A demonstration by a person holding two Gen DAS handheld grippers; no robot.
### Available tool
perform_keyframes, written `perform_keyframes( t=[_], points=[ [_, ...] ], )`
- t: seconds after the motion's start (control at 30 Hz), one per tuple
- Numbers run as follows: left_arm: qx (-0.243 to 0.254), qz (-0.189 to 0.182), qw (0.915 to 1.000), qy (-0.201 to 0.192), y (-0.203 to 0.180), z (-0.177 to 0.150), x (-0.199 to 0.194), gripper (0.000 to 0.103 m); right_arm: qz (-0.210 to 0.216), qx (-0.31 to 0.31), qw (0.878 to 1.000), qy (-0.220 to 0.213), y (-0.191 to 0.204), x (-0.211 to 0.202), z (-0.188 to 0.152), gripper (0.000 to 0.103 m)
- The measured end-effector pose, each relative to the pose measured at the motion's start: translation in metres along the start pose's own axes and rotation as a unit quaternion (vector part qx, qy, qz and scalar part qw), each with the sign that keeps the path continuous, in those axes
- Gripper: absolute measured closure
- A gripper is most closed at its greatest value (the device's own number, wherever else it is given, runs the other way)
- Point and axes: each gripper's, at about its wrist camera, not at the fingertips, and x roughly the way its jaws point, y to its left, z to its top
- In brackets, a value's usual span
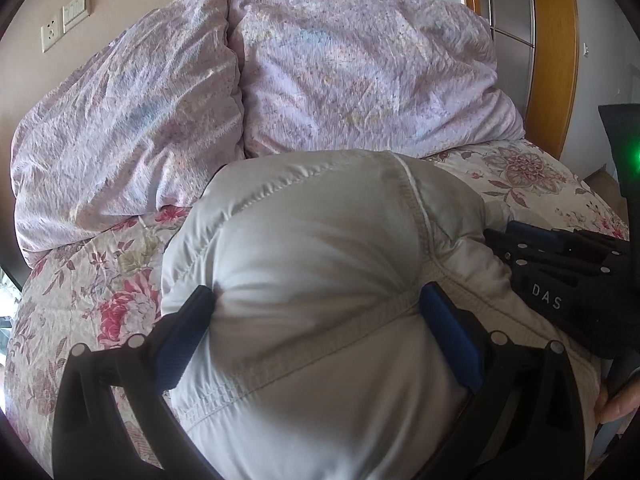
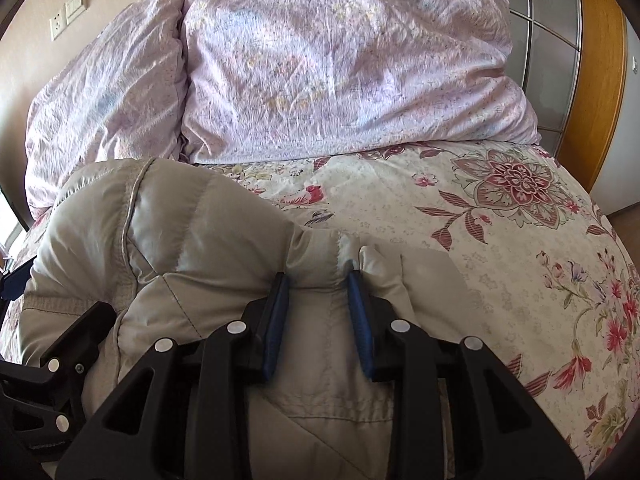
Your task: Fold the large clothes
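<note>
A puffy light-grey padded jacket point(image 1: 320, 264) lies bunched on the floral bed. My left gripper point(image 1: 318, 300) has its blue-padded fingers wide apart, pressed against both sides of a thick bulge of the jacket. My right gripper point(image 2: 318, 284) is shut on a narrower fold of the same jacket point(image 2: 180, 240), its blue pads squeezing the fabric between them. The right gripper also shows in the left wrist view point(image 1: 560, 272), at the jacket's right edge. Part of the left gripper's body point(image 2: 60, 344) shows at the lower left of the right wrist view.
The floral bedsheet point(image 2: 500, 240) stretches to the right of the jacket. Two lilac pillows point(image 1: 360, 72) lean against the wall at the head of the bed. A wooden-framed door point(image 1: 552, 40) stands at the far right. A wall socket point(image 1: 50, 36) is at the upper left.
</note>
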Motion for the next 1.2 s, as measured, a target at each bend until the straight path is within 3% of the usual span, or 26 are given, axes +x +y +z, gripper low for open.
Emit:
perform_keyframes(
  t=[0.47, 0.6, 0.67, 0.73, 0.8, 0.9, 1.0, 1.1, 1.2],
  points=[
    [-0.004, 0.004, 1.0000, -0.005, 0.001, 0.001, 0.002, 0.002, 0.007, 0.008, 1.000, -0.004, -0.003, 0.003, 0.004, 0.071],
    [-0.018, -0.018, 0.9996, -0.008, 0.012, 0.001, -0.015, 0.002, 0.023, 0.012, 0.999, 0.018, -0.008, -0.009, 0.009, 0.069],
    [-0.048, -0.056, 0.9972, -0.009, 0.027, -0.002, -0.034, 0.002, 0.040, 0.017, 0.998, 0.037, -0.014, -0.029, 0.012, 0.056],
    [-0.076, -0.100, 0.9920, -0.009, 0.052, -0.011, -0.050, 0.002, 0.055, 0.028, 0.998, 0.031, -0.024, -0.053, 0.012, 0.001],
    [-0.092, -0.121, 0.9883, -0.011, 0.071, -0.018, -0.062, 0.002, 0.073, 0.035, 0.996, 0.030, -0.039, -0.076, 0.012, 0.001],
    [-0.102, -0.141, 0.9847, 0.005, 0.093, -0.027, -0.065, 0.002, 0.123, 0.083, 0.985, 0.085, -0.066, -0.077, 0.008, 0.001],
    [-0.117, -0.167, 0.9786, 0.031, 0.107, -0.035, -0.058, 0.002, 0.161, 0.154, 0.964, 0.146, -0.097, -0.061, -0.004, 0.001],
    [-0.151, -0.210, 0.9641, 0.062, 0.116, -0.043, -0.047, 0.002, 0.182, 0.194, 0.947, 0.179, -0.115, -0.045, -0.015, 0.001],
    [-0.170, -0.250, 0.9497, 0.084, 0.116, -0.049, -0.036, 0.002, 0.229, 0.212, 0.928, 0.206, -0.120, -0.033, -0.024, 0.001]
  ],
)
